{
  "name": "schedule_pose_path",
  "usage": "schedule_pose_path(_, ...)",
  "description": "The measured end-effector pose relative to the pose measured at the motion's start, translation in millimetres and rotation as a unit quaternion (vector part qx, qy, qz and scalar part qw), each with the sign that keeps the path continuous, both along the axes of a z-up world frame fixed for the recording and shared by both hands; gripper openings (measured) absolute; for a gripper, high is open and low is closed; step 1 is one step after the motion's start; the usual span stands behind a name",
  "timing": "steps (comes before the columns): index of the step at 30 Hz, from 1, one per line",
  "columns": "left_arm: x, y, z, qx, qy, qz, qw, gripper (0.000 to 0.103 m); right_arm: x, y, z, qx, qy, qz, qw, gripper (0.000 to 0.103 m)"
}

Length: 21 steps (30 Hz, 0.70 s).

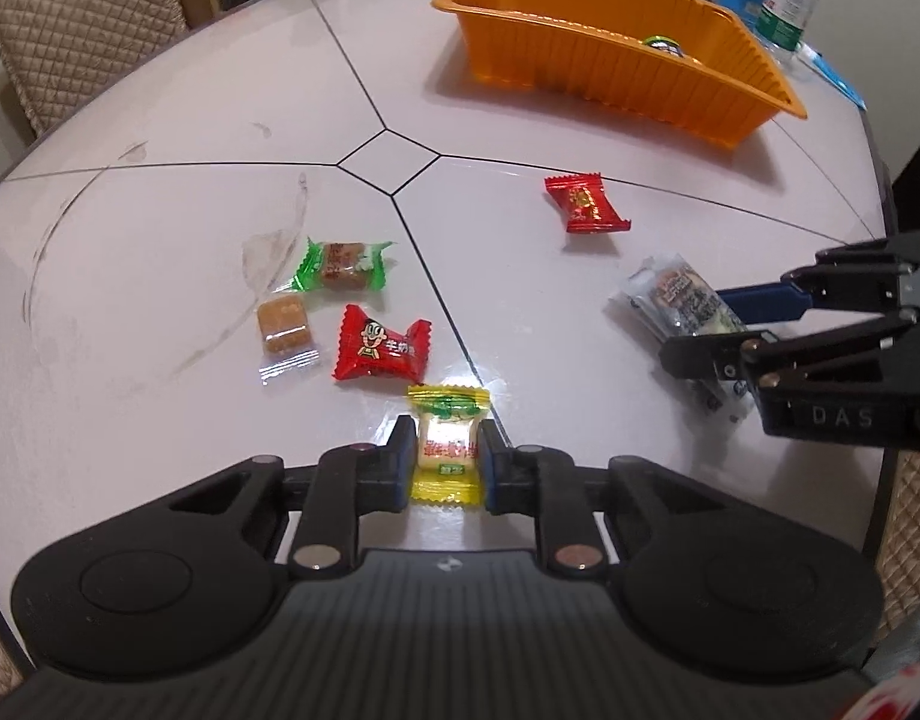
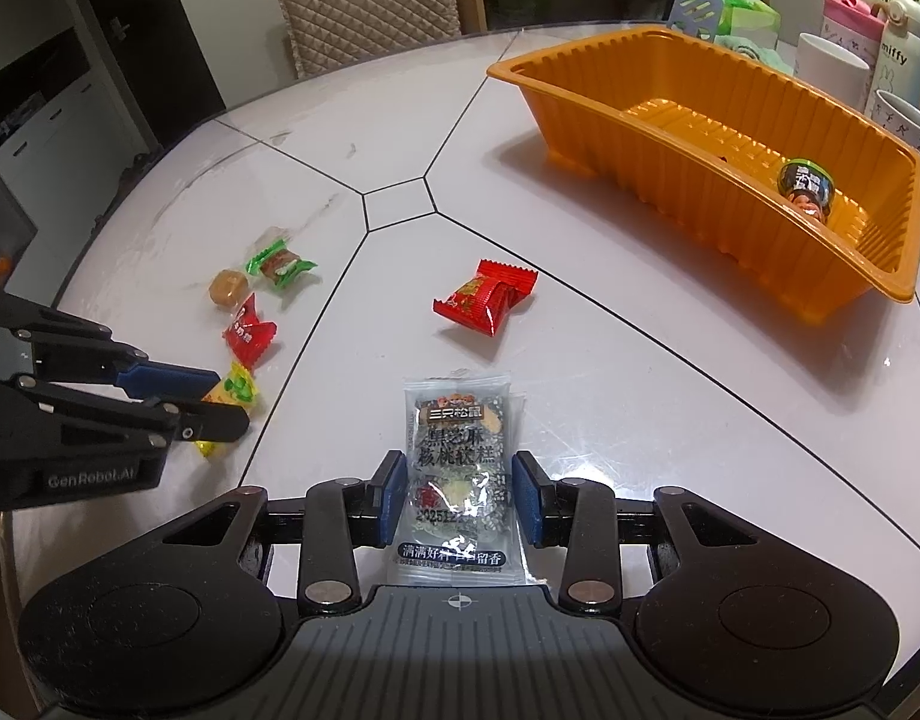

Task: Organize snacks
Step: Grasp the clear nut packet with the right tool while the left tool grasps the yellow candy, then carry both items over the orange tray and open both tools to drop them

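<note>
Left gripper (image 1: 447, 462): fingers pinching yellow candy (image 1: 447, 441), its sides hidden.
Right gripper (image 2: 460, 495): fingers flanking grey sesame-cake packet (image 2: 458, 468); contact unclear.
Orange tray (image 2: 670, 180): dark item inside, unreadable.

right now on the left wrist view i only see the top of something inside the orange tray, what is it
observer: one small dark-labelled jar, lying at the right end of the orange tray. The rest of the tray floor is bare.
operator: and is the right gripper actually on that grey packet
observer: yes. The right gripper has a blue pad against each long side of the sesame walnut cake packet, and the wrapper is pinched narrower between them.
</note>
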<state>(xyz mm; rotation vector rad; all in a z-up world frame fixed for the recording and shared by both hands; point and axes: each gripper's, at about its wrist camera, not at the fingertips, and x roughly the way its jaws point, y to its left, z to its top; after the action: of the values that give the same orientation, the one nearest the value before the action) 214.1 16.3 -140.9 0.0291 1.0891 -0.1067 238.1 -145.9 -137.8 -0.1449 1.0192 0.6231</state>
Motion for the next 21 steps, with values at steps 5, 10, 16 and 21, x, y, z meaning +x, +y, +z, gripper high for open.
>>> schedule_pose_path(5,-3,-5,5,-0.01,-0.001,0.006,0.9999,0.018,-2,-2,0,0.001,0.002,0.007,1.0,0.038)
schedule_pose_path(10,-6,-12,17,-0.018,-0.01,0.007,0.9998,0.018,-6,-8,8,0.007,0.0,0.007,1.0,0.038)
schedule_pose_path(16,-2,-21,37,-0.03,-0.026,0.003,0.9992,0.018,-8,-22,26,0.024,-0.005,-0.006,1.0,0.037)
schedule_pose_path(21,6,-31,54,-0.036,-0.043,-0.004,0.9984,0.018,-6,-36,44,0.036,-0.014,-0.021,0.999,0.038)
